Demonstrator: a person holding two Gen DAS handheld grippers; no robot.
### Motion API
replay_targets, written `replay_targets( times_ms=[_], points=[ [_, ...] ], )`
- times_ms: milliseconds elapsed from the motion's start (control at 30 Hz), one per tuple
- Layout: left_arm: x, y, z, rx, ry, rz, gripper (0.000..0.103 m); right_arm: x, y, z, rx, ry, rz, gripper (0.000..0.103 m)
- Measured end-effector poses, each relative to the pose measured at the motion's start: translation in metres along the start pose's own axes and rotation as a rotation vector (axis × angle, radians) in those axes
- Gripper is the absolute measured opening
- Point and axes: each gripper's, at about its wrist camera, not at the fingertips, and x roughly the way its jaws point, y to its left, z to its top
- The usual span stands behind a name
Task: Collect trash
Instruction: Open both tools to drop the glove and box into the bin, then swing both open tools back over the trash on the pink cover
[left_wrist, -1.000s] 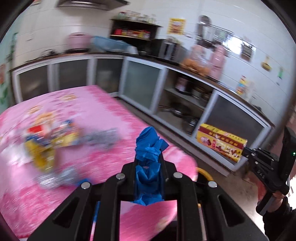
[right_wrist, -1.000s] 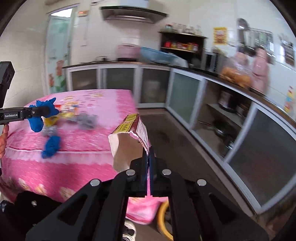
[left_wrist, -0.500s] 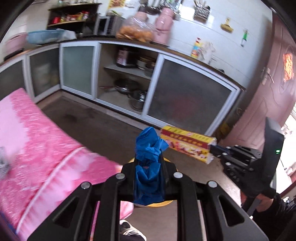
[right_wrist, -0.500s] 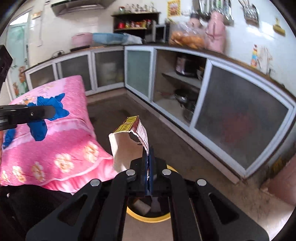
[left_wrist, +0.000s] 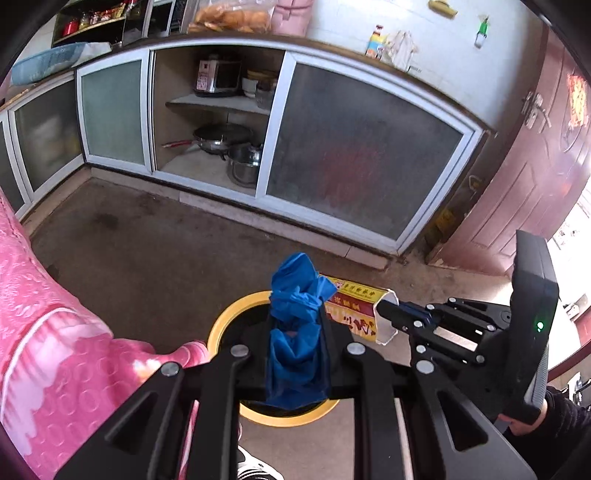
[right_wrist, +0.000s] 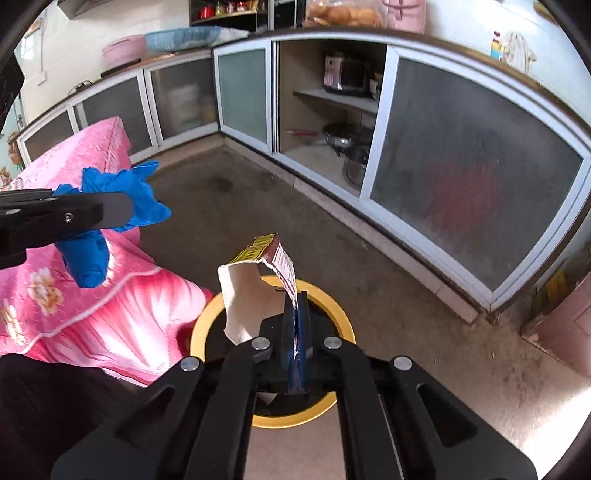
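My left gripper (left_wrist: 297, 332) is shut on a crumpled blue glove (left_wrist: 295, 317) that sticks up between its fingers, right above a yellow-rimmed black bin (left_wrist: 236, 314) on the floor. My right gripper (right_wrist: 297, 325) is shut on the torn flap of a yellow and red carton (right_wrist: 255, 288), which hangs over the same bin (right_wrist: 332, 306). In the left wrist view the carton (left_wrist: 354, 306) and the right gripper (left_wrist: 388, 310) come in from the right. In the right wrist view the left gripper (right_wrist: 122, 210) with the glove (right_wrist: 114, 206) shows at the left.
A table under a pink flowered cloth (left_wrist: 44, 332) stands close to the left of the bin. Kitchen cabinets with frosted sliding doors (left_wrist: 354, 162) run along the back, one bay open with pots (left_wrist: 240, 162). A brown door (left_wrist: 535, 166) is at the right. The floor is bare concrete (left_wrist: 147, 251).
Both grippers swung away from the pink table and down toward the floor, carrying the glove and the carton. The yellow-rimmed bin has come into view beneath them.
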Motion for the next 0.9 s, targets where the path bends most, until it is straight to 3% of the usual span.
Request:
replay_targets(
  times_ms=[233, 333, 367, 400, 433, 500, 667, 900],
  points=[
    [0.037, -0.002, 0.005, 0.003, 0.052, 0.021, 0.020, 0.034, -0.005, -0.008, -0.006, 0.071, -0.017, 0.002],
    [0.045, 0.002, 0.008, -0.028, 0.051, 0.060, 0.068, 0.052, -0.009, -0.014, -0.011, 0.128, -0.071, 0.005],
    [0.045, 0.004, 0.008, -0.042, 0.039, 0.076, 0.090, 0.057, -0.011, -0.017, -0.018, 0.147, -0.088, 0.007],
    [0.041, 0.007, 0.008, -0.063, 0.005, 0.096, 0.093, 0.061, -0.015, -0.021, -0.013, 0.164, -0.102, 0.018],
    [0.037, 0.010, 0.008, -0.074, -0.004, 0.090, 0.093, 0.061, -0.018, -0.024, -0.002, 0.167, -0.103, 0.042],
    [0.030, 0.014, 0.008, -0.094, -0.012, 0.066, 0.093, 0.053, -0.026, -0.030, 0.035, 0.124, -0.085, 0.069],
    [-0.004, 0.024, 0.006, -0.143, -0.065, 0.063, 0.093, 0.028, -0.035, -0.032, 0.077, 0.074, -0.107, 0.067],
    [-0.107, 0.030, -0.011, -0.148, -0.238, 0.076, 0.095, -0.036, -0.023, -0.018, 0.053, -0.094, -0.095, 0.067]
  ],
)
